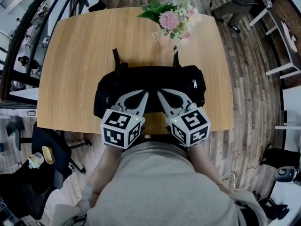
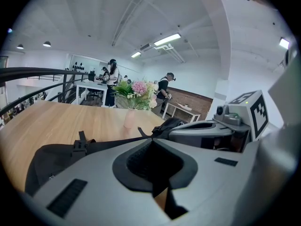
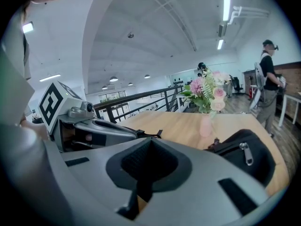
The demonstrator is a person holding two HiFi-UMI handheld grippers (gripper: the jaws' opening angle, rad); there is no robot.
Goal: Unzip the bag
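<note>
- Head view: table (image 1: 70,55) carries the black bag (image 1: 150,81) at its near edge, centre.
- Left gripper (image 1: 145,94) and right gripper (image 1: 160,93): tongs pinched together, empty, tips over the bag's near side.
- Zipper pull (image 3: 244,150) hangs at the bag's right end. Can't tell whether the zip is open or closed, so progress is unclear.
</note>
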